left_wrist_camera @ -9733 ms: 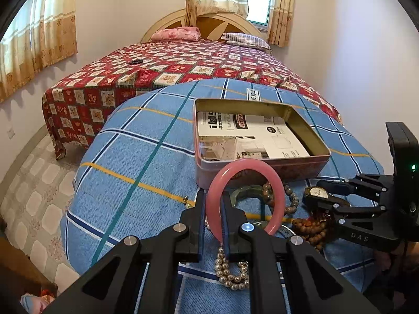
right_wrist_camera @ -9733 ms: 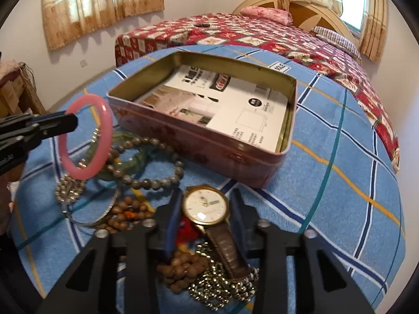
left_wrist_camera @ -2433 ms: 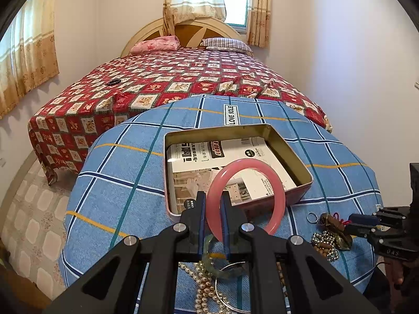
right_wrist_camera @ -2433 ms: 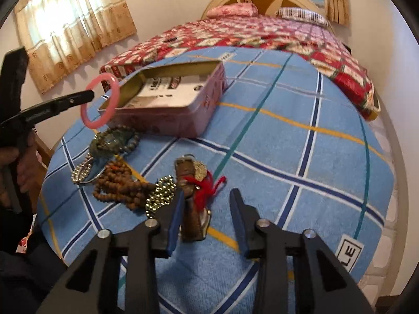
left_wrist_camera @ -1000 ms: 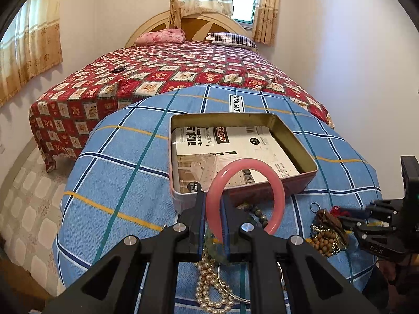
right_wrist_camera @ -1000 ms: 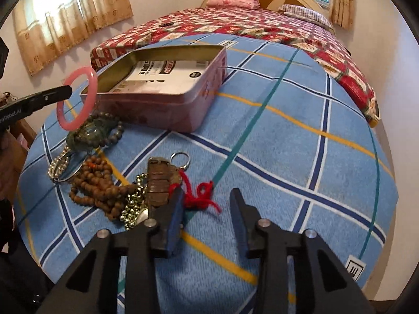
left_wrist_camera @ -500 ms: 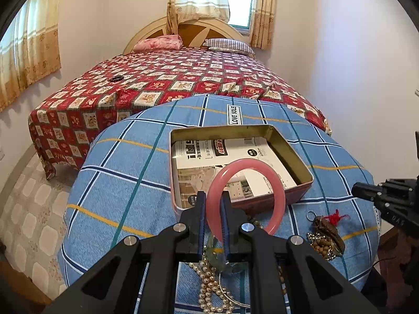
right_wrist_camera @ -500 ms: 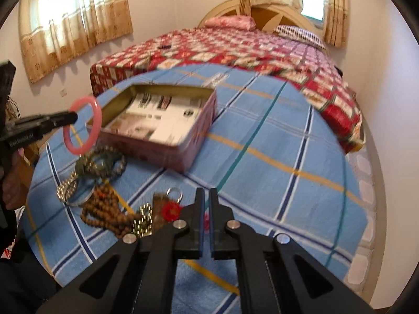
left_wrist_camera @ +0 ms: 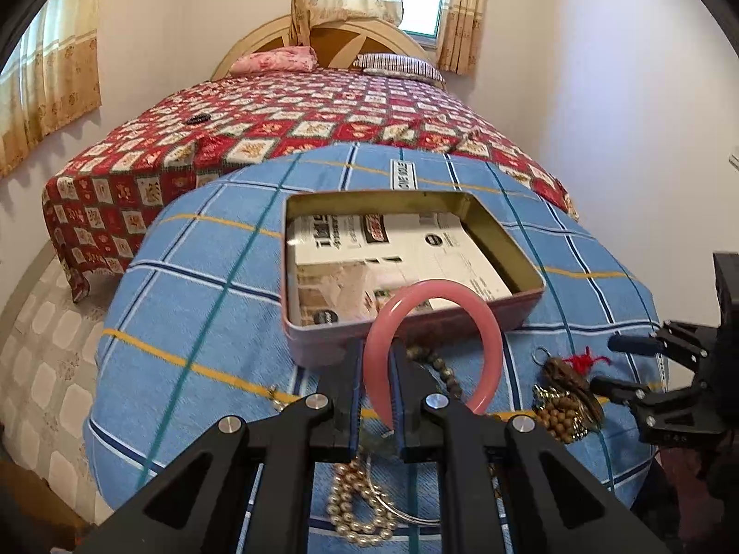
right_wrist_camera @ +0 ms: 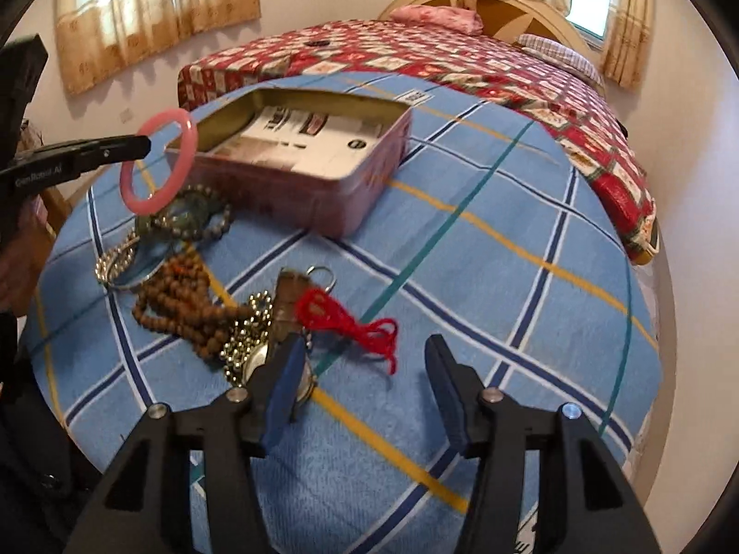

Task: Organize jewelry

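Note:
My left gripper [left_wrist_camera: 373, 385] is shut on a pink bangle [left_wrist_camera: 489, 341] and holds it upright just in front of the open pink tin [left_wrist_camera: 526, 309]. The bangle also shows in the right wrist view [right_wrist_camera: 159, 166], left of the tin [right_wrist_camera: 378, 171]. My right gripper [right_wrist_camera: 365, 369] is open and empty, low over the cloth, with a red cord [right_wrist_camera: 355, 323] between its fingers. A watch and brown beads [right_wrist_camera: 184, 295] lie by its left finger. Pearls [left_wrist_camera: 355, 503] lie under my left gripper.
The round table has a blue checked cloth [left_wrist_camera: 194, 304]. A printed card [left_wrist_camera: 415, 249] lines the tin. Green and grey bead bracelets [right_wrist_camera: 194, 217] lie by the tin. A bed with a red quilt [left_wrist_camera: 300, 115] stands behind the table.
My right gripper has opened from shut and come down close over the red cord and watch. My left gripper still holds the pink bangle and has dropped slightly toward the tin's near wall.

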